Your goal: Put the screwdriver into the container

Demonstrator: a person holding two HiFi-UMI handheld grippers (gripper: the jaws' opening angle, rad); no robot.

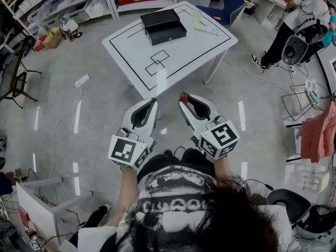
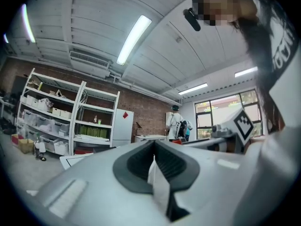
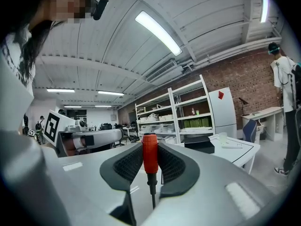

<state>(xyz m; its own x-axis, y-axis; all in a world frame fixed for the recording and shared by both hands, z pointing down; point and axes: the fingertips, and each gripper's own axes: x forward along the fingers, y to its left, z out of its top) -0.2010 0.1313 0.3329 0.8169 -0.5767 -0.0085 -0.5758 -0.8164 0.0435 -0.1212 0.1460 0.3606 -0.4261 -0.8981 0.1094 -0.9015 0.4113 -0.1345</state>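
My right gripper [image 1: 184,99] is shut on a screwdriver with a red handle [image 3: 149,154]. Its thin dark shaft [image 3: 152,192] runs back between the jaws, and the red end [image 1: 183,96] pokes out at the fingertips. My left gripper [image 1: 151,102] hangs beside it, shut with nothing between its pads [image 2: 164,161]. Both grippers are held over the floor, short of the white table [image 1: 173,62]. The container, a black open box [image 1: 163,25], stands at the table's far side, well ahead of both grippers; it also shows in the right gripper view [image 3: 200,144].
A white flat item [image 1: 206,29] and a clear cup [image 1: 197,16] lie on the table right of the box. A blue chair [image 1: 231,7] stands behind it, with shelves [image 1: 68,4] along the back. A person [image 1: 299,20] stands at the far right. A power strip [image 1: 81,80] lies on the floor.
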